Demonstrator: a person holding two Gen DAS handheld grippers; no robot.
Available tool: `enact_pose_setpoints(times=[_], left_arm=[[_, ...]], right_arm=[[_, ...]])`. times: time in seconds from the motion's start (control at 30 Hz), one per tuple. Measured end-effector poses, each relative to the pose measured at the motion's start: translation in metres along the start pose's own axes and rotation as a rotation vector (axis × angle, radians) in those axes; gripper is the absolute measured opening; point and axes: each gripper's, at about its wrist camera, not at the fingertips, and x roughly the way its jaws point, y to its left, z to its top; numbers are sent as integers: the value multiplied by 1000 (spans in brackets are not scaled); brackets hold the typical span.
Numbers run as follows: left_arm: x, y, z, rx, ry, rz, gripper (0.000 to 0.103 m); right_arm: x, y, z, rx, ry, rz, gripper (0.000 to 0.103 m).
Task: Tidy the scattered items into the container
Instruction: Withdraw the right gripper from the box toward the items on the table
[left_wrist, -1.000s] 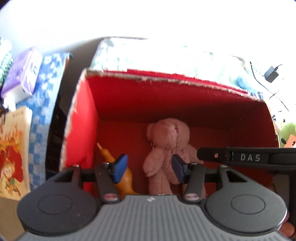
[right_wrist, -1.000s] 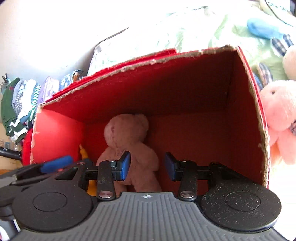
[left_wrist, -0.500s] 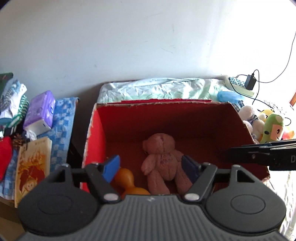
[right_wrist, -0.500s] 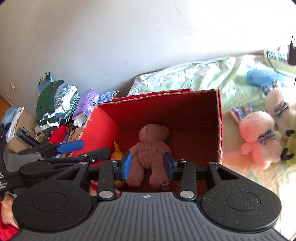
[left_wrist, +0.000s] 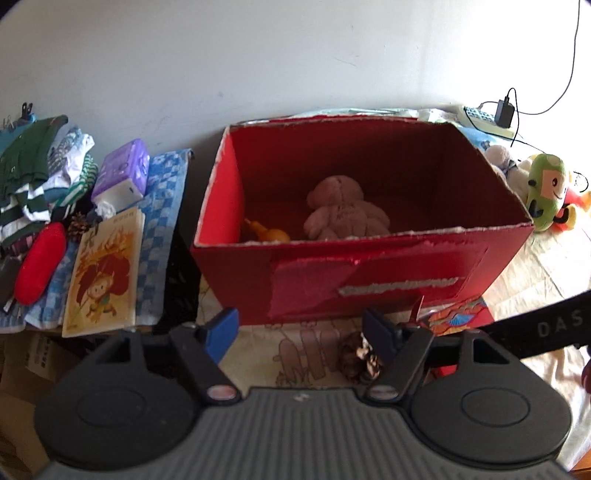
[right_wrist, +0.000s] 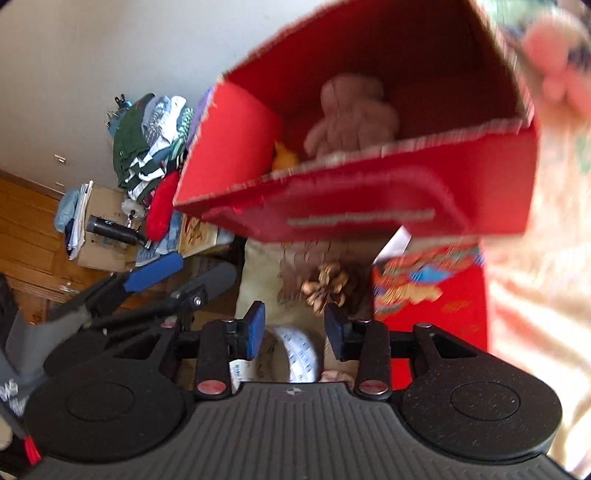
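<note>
The red cardboard box (left_wrist: 369, 280) (right_wrist: 369, 192) holds a brown teddy bear (left_wrist: 343, 212) (right_wrist: 351, 118) and an orange toy (left_wrist: 269, 232) (right_wrist: 284, 157). A pine cone (left_wrist: 360, 360) (right_wrist: 327, 284) lies on the sheet in front of the box, beside a red printed packet (left_wrist: 458, 314) (right_wrist: 424, 295). My left gripper (left_wrist: 301, 332) hovers in front of the box, its jaws closing with nothing between them; the cone is by its right finger. My right gripper (right_wrist: 293, 328) hangs just short of the cone, jaws closing, holding nothing. A white printed roll (right_wrist: 299, 356) lies beneath it.
Left of the box are a picture book (left_wrist: 107, 273), a purple tissue pack (left_wrist: 123, 171), a red plush (left_wrist: 40, 262) and folded clothes (left_wrist: 29, 173). Plush toys (left_wrist: 546, 192) sit to its right. A charger and cable (left_wrist: 504, 109) run along the wall. Cardboard boxes (right_wrist: 99, 229) stand on the floor.
Both grippers have pulled back out of the box to its near side, so its front wall, the pine cone and the red packet now show. The left jaws stand wider than a second ago.
</note>
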Motion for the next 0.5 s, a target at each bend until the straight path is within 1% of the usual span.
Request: enact_pose_setpoints(times=[0.03, 0.07, 0.13, 0.17, 0.2, 0.23, 0.27, 0.33, 0.37, 0.43, 0.47, 0.5], left_arm=[[-1, -1, -4, 0, 4, 22, 69], [-1, -3, -8, 0, 7, 38, 70], [-4, -4, -13, -12, 6, 43, 71], [-5, -6, -15, -19, 3, 41, 72], [-7, -7, -17, -22, 0, 41, 73], [-8, -10, -19, -22, -3, 44, 73], [-8, -12, -21, -22, -6, 47, 74], [-9, -18, -24, -23, -5, 40, 74], [-9, -21, -25, -21, -4, 31, 74], [-8, -30, -26, -13, -3, 15, 74], [-7, -35, -26, -6, -4, 10, 74], [-7, -40, -26, 0, -3, 5, 75]], right_arm=[[5, -1, -1, 11, 8, 6, 38], [10, -2, -3, 11, 9, -3, 38], [14, -2, -5, -5, 12, -64, 38], [16, -4, -5, -12, 29, -101, 38], [18, -8, -6, -5, 41, -133, 34], [17, -12, -7, -8, 42, -151, 23], [15, -14, -6, -15, 46, -166, 17], [8, -21, -4, -26, 55, -219, 17], [4, -25, -3, -41, 57, -252, 14], [-5, -33, 1, -73, 66, -266, 8], [-12, -36, 4, -92, 48, -287, 0], [-20, -37, 7, -130, 11, -343, 0]])
